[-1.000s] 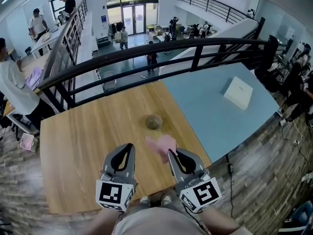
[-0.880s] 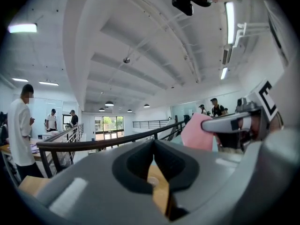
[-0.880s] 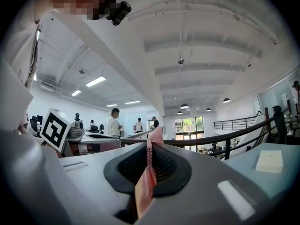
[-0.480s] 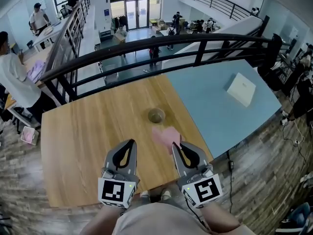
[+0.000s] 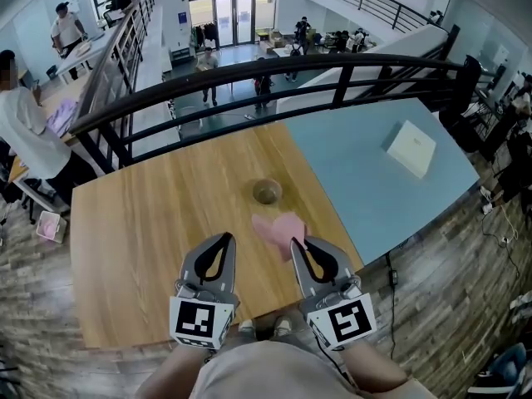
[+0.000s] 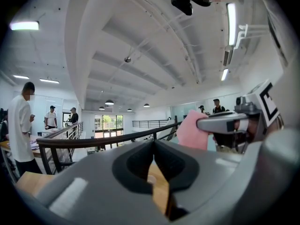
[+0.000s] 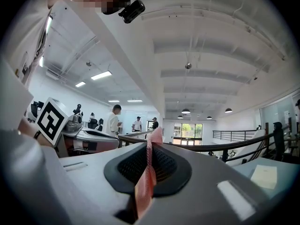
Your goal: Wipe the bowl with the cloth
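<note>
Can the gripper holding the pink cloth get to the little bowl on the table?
Probably yes. The right hand-held gripper holds the cloth just short of the bowl, and only bare wooden table lies between them.

**Left claw empty, right claw clamped**

The left claw [image 5: 224, 241] is closed with nothing between its jaws. Just beside it, the right claw [image 5: 297, 246] has its jaws pinched on a pink cloth [image 5: 278, 229]. Both point forward, away from the body. The forearms [image 5: 164, 381], cut off by the frame's edge, seem roughly level.
</note>
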Tool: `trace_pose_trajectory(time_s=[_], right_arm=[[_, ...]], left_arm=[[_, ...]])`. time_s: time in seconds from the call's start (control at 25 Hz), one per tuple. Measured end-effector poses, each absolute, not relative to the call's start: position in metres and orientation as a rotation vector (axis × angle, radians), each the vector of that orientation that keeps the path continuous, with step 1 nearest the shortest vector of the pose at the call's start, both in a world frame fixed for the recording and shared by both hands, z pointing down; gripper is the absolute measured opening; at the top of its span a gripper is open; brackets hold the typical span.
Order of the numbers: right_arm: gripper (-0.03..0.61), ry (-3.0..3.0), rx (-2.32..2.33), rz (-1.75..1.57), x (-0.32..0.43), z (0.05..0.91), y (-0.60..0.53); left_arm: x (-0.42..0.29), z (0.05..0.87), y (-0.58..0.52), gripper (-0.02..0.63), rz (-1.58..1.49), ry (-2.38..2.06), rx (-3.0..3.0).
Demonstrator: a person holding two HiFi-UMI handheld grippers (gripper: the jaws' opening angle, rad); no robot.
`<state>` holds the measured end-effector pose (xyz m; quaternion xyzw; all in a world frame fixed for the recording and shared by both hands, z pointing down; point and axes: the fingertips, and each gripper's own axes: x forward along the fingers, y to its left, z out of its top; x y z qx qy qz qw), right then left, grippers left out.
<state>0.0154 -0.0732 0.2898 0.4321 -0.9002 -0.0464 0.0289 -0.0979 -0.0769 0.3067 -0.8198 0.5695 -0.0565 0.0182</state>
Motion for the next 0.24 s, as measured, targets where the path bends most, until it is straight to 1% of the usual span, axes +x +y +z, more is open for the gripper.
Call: trace_pose_trajectory(time_s=[0.24], right_arm=[[0.014, -2.783, 1.344, -0.132, 0.0131, 0.2886, -0.0725]], left_arm=[[-0.0985, 0.3081, -0.0737, 0.002, -0.174, 1.770, -2.565]])
